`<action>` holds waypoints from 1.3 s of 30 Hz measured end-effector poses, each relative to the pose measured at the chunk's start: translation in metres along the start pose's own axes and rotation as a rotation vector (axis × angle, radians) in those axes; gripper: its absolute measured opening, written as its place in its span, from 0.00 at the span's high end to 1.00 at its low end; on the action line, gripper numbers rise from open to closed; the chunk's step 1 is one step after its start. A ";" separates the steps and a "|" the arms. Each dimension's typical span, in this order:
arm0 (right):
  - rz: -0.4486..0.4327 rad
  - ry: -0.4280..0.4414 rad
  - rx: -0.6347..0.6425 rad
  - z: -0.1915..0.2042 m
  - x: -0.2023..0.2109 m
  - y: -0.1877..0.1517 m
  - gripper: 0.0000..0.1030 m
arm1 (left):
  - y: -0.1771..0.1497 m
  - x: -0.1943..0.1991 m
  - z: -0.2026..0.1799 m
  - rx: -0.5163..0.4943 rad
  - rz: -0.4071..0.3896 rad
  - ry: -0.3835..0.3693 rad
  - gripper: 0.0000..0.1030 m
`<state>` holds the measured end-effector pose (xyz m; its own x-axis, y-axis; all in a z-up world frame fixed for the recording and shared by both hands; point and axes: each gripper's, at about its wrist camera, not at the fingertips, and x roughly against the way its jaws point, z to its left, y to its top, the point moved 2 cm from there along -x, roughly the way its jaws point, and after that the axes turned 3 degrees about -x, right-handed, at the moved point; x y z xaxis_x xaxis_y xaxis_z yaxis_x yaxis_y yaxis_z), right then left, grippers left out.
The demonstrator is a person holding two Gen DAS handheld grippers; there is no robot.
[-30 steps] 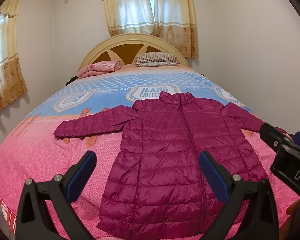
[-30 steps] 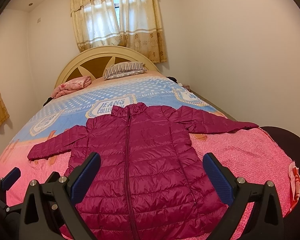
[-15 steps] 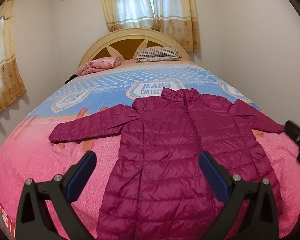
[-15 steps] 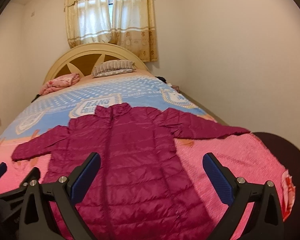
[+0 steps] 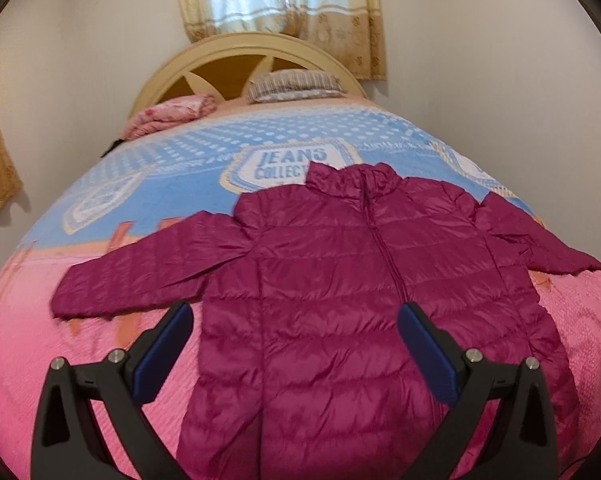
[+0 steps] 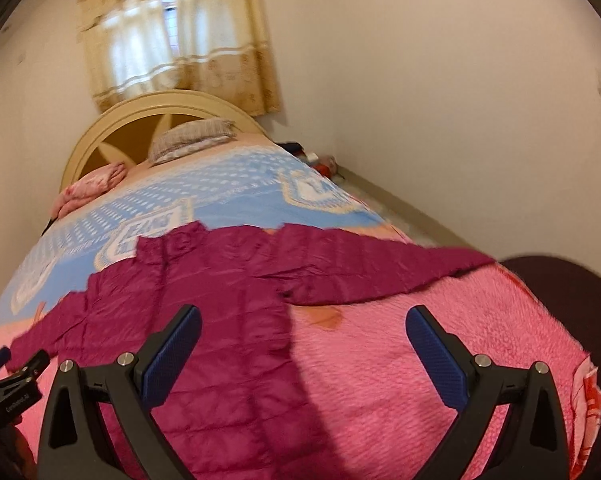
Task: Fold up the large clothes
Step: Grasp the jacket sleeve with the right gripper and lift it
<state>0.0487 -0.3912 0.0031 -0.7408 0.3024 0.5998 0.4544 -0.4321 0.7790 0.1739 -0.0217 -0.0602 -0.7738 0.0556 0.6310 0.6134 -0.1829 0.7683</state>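
Observation:
A magenta quilted puffer jacket (image 5: 340, 288) lies flat, front up and zipped, on the bed, both sleeves spread out sideways. My left gripper (image 5: 296, 344) hovers open above its lower left half, nothing between the blue pads. In the right wrist view the jacket (image 6: 228, 288) fills the left and centre, its right sleeve (image 6: 380, 272) stretching toward the bed's right edge. My right gripper (image 6: 304, 344) hangs open over the jacket's right side and the pink cover below that sleeve. The left gripper's body (image 6: 8, 392) shows at that view's lower left.
The bed (image 5: 40, 352) has a pink and blue cover. A striped pillow (image 5: 296, 86) and a folded pink blanket (image 5: 168, 114) lie by the cream headboard (image 5: 244, 52). A wall runs close along the bed's right side (image 6: 460, 120). A dark rounded object (image 6: 560, 292) sits at the right.
Both grippers have moved forward and lower over the jacket. The right gripper has swung rightward toward the right sleeve. Both stay open.

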 end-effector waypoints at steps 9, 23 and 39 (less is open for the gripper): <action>-0.067 -0.117 -0.372 -0.165 -0.018 0.063 0.11 | 0.015 -0.061 0.035 0.078 0.001 -0.043 0.00; 0.157 -0.281 -0.488 -0.253 -0.184 0.087 0.29 | -0.017 -0.126 0.048 0.202 0.084 0.038 0.06; 0.315 -0.463 -0.164 -0.249 -0.247 0.070 0.86 | -0.021 -0.150 0.051 0.244 0.186 0.023 0.02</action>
<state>0.1398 -0.7078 -0.1360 -0.2719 0.4618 0.8443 0.5079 -0.6763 0.5335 0.2857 0.0242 -0.1656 -0.6464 0.0204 0.7627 0.7625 0.0536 0.6448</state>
